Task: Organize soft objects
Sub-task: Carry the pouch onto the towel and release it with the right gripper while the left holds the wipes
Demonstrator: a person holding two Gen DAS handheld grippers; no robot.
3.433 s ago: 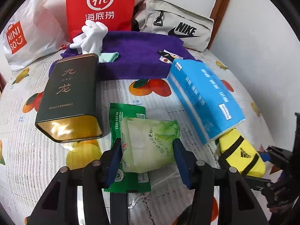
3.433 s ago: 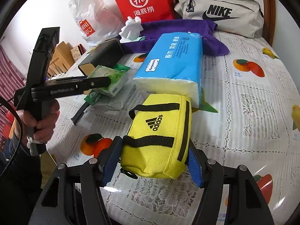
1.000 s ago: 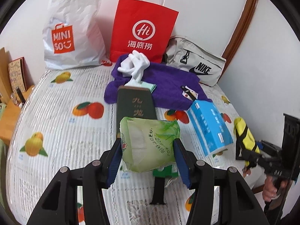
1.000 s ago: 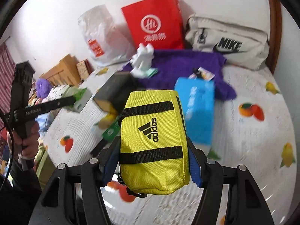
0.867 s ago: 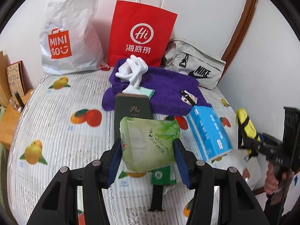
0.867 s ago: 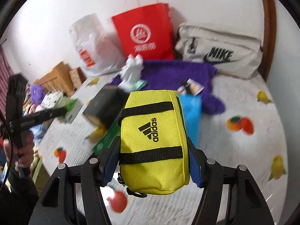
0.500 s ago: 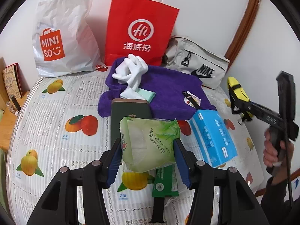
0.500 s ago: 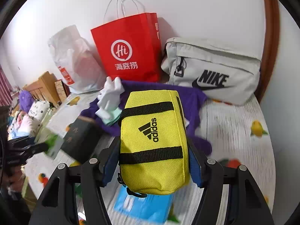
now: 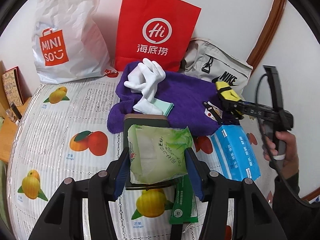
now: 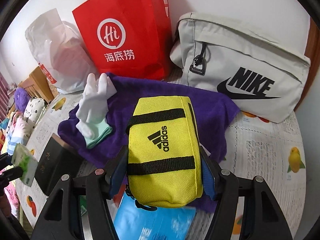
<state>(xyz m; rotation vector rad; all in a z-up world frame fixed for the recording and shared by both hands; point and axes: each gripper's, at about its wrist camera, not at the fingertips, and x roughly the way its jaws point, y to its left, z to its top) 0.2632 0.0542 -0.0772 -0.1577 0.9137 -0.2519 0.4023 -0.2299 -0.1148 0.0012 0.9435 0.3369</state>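
Fruit-print tablecloth (image 9: 50, 132), left hand-held gripper (image 9: 158, 166) clamping green tissue pack (image 9: 158, 152), right hand-held gripper (image 10: 164, 172) clamping yellow pouch (image 10: 164, 152), Minisoo logo legible only leftward

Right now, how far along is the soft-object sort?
Done: nothing looks placed for good; white gloves lie on the purple towel.
In hand: left tool grips the green tissue pack; right tool holds the yellow pouch over the towel.
Left: both need setting down; blue tissue pack and green sachet lie loose.
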